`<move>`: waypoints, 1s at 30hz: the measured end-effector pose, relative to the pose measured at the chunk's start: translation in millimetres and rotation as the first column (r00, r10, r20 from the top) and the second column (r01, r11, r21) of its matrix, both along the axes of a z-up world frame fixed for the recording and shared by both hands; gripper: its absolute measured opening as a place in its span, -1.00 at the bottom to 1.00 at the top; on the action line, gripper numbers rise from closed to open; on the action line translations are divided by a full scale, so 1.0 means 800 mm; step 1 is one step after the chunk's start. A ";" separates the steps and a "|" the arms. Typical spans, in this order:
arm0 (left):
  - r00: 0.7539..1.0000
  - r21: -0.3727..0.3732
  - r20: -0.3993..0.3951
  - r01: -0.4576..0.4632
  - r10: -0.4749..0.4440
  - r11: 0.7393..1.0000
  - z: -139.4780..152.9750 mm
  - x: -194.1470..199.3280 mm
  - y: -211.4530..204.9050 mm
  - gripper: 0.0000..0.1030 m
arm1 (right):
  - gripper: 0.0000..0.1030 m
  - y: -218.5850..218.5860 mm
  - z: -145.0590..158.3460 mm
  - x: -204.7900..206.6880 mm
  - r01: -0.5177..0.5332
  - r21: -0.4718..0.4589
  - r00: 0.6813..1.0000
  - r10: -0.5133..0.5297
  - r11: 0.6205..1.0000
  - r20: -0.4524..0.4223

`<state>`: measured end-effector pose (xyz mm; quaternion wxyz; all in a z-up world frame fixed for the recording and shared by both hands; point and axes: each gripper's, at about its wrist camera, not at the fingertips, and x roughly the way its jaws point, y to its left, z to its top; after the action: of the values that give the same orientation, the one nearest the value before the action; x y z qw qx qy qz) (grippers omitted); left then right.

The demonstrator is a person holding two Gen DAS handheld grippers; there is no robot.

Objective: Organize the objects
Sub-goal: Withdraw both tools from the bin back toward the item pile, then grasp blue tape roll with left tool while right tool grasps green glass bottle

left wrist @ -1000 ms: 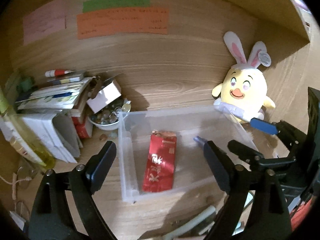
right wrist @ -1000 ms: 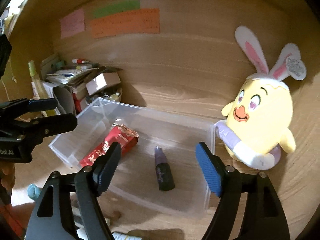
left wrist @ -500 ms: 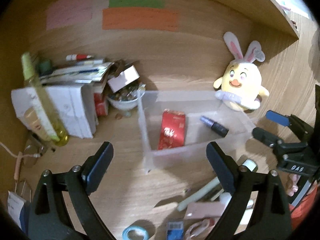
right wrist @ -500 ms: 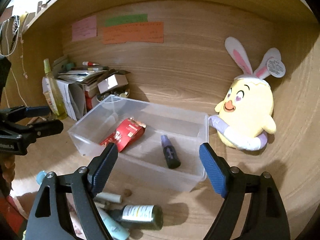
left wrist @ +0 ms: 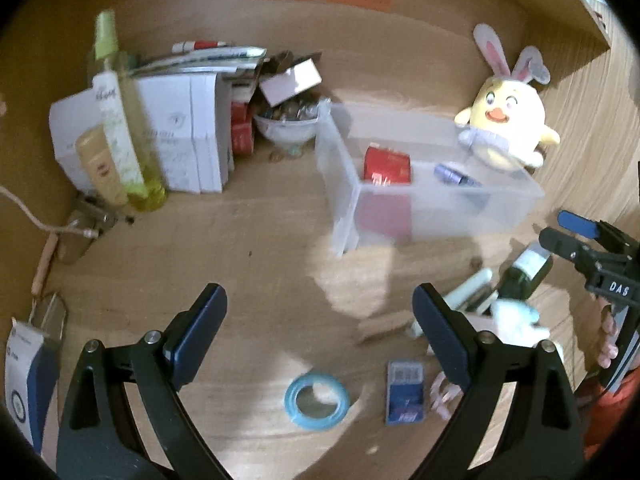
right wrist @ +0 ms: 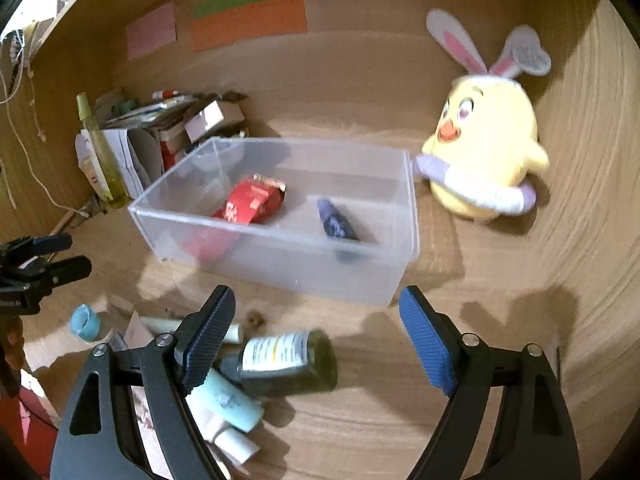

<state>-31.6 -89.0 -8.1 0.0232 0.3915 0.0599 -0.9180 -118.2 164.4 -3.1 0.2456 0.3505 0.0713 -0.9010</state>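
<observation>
left gripper (left wrist: pixel 320 320) agape, right gripper (right wrist: pixel 316 320) agape

The wooden surface (right wrist: pixel 460 300) fills both views and meets a wooden back wall. Mid-frame in the right wrist view stands a clear plastic box (right wrist: pixel 280 264). A yellow bunny-eared plush chick (right wrist: pixel 484 156) sits just beside its right end. At upper left stand a tall yellow-green bottle (right wrist: pixel 98 156) and stacked papers and cartons (right wrist: pixel 132 152). At lower left lie a dark green labelled bottle (right wrist: pixel 288 364), pale tubes (right wrist: pixel 228 400) and a blue tape roll (right wrist: pixel 85 322). A small blue packet (left wrist: pixel 405 394) lies at the bottom of the left wrist view.
</observation>
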 end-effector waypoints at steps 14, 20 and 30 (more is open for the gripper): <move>0.996 0.027 0.087 -0.027 0.024 0.999 -0.051 0.029 -0.009 0.83 | 0.59 -0.010 -0.042 0.011 -0.013 0.030 0.996 0.010 0.999 0.090; 0.996 0.046 0.085 -0.007 0.004 0.999 -0.059 0.037 -0.005 0.58 | 0.57 -0.009 -0.045 0.007 -0.004 0.014 0.995 0.002 1.000 0.103; 0.998 0.017 0.062 0.011 -0.012 1.000 -0.058 0.043 0.002 -0.24 | 0.12 -0.006 -0.047 0.000 0.000 -0.017 0.993 0.002 1.000 0.115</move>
<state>2.8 -87.1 -54.5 0.0166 0.4201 0.0647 -0.9050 -118.4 159.5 -40.5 0.2528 0.3998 0.0495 -0.8796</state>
